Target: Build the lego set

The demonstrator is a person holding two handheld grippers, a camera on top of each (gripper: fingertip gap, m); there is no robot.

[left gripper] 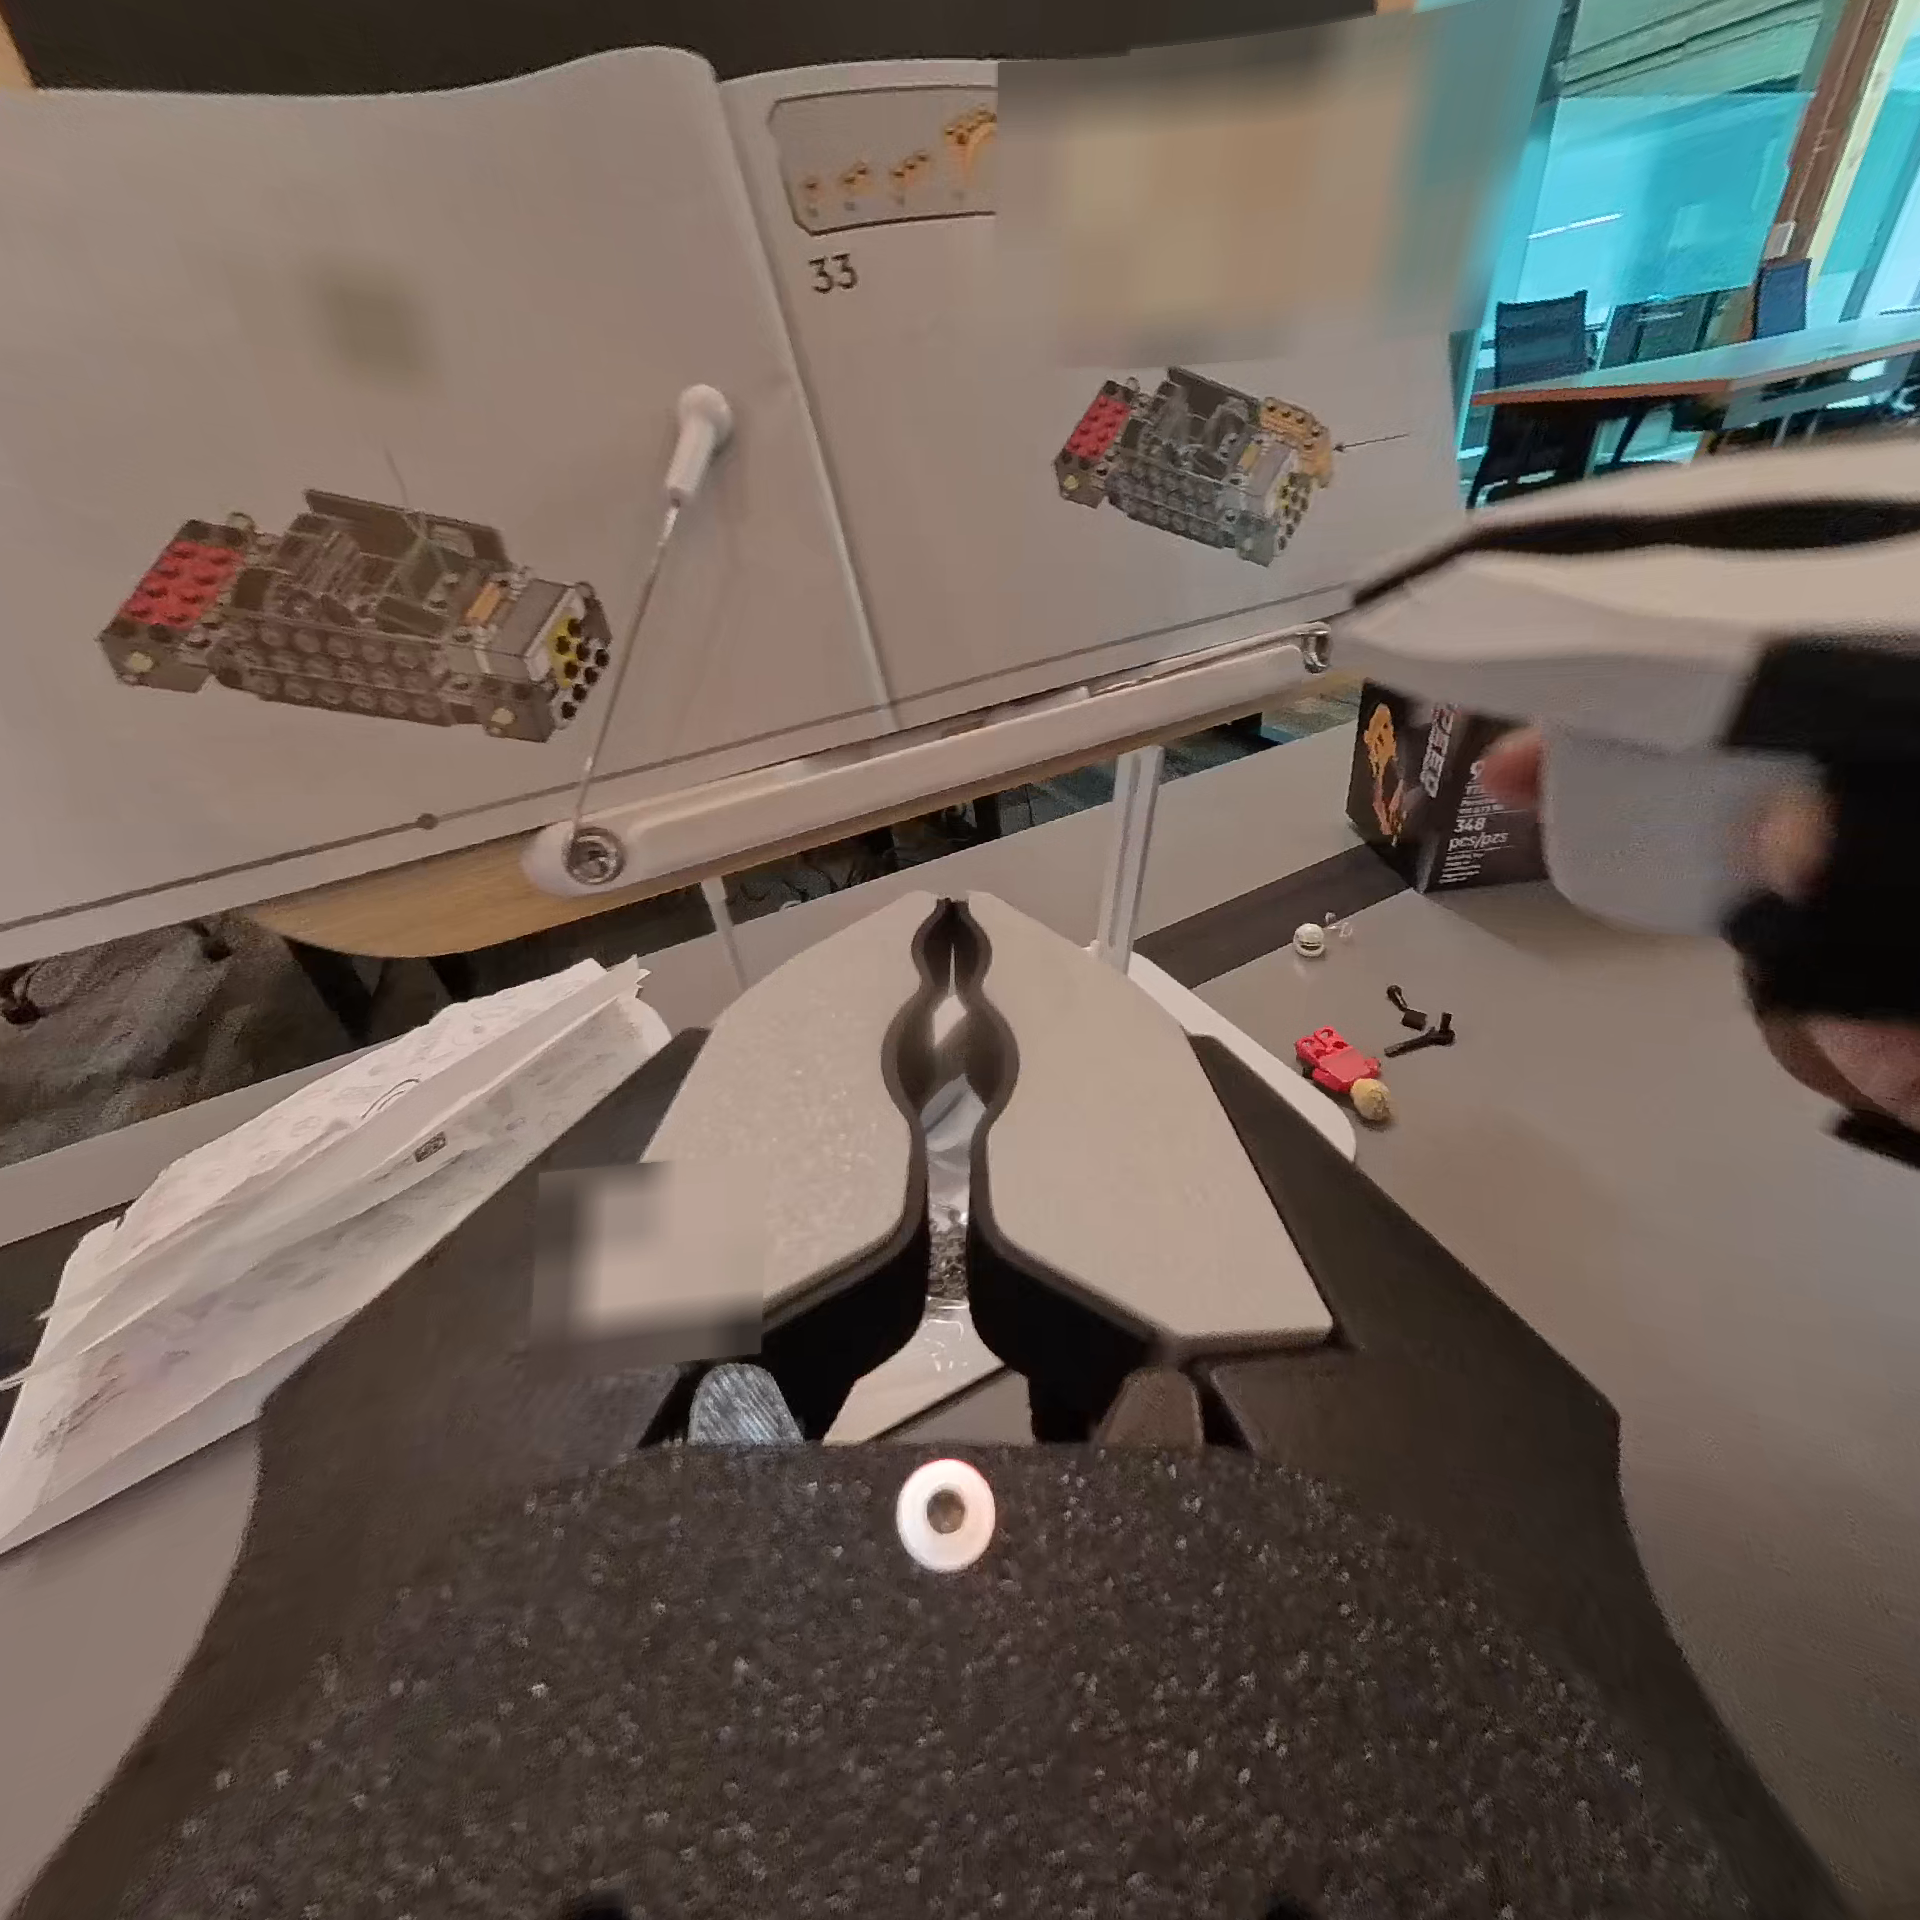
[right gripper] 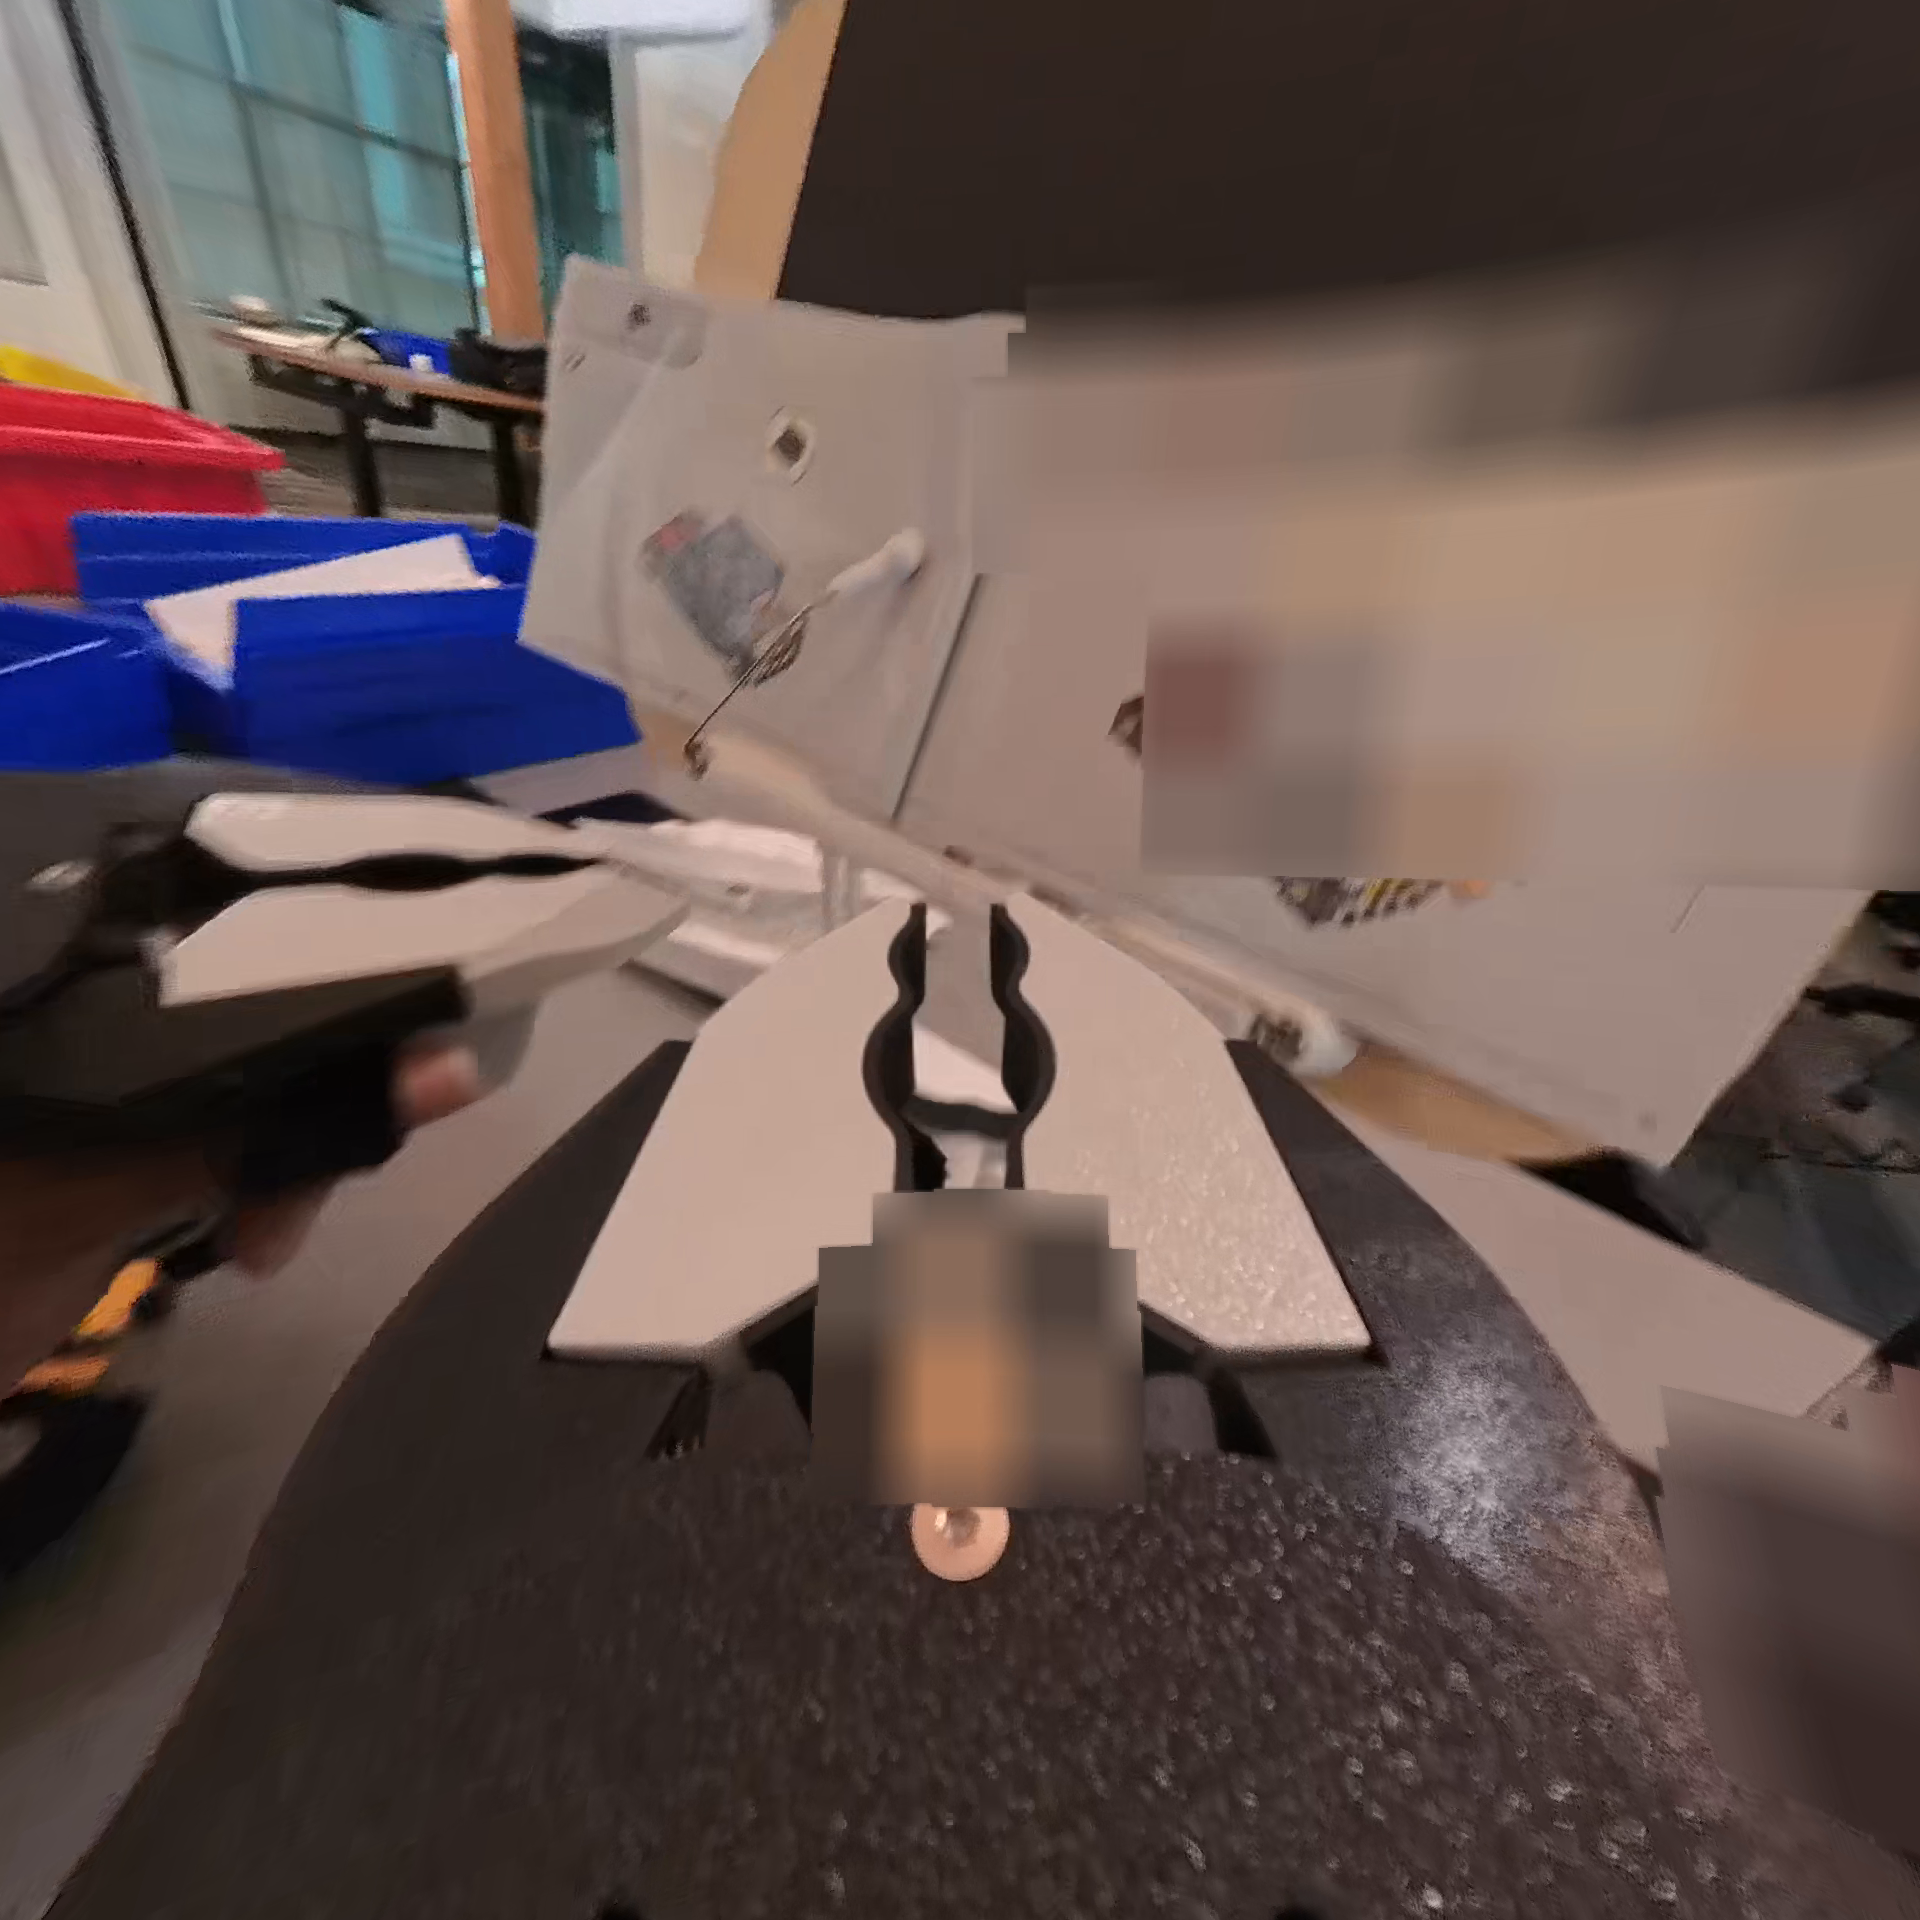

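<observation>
The open instruction booklet (left gripper: 499, 343) stands on a white holder (left gripper: 935, 769), with a wire clip on each page; it also shows in the right wrist view (right gripper: 748, 488). My left gripper (left gripper: 951, 914) is shut with its tips touching and nothing between them, raised in front of the booklet's lower edge. My right gripper (right gripper: 956, 920) has its jaws a narrow gap apart and empty, pointed at the booklet. It shows blurred in the left wrist view (left gripper: 1363, 605), its tips at the holder's right end. Loose parts lie on the grey table: a red piece (left gripper: 1337, 1060), black pins (left gripper: 1418, 1023), a small white ball (left gripper: 1310, 940).
A dark lego box (left gripper: 1439, 805) stands behind the loose parts. Crumpled white paper bags (left gripper: 312, 1195) lie at the left. Blue bins (right gripper: 395, 665) and a red bin (right gripper: 114, 468) sit at the far left of the right wrist view. My left gripper (right gripper: 587, 860) shows there too. My hands' fingertips stand some 9 centimetres from each other. The right tips stand about 25 centimetres off the small white ball (left gripper: 1310, 940).
</observation>
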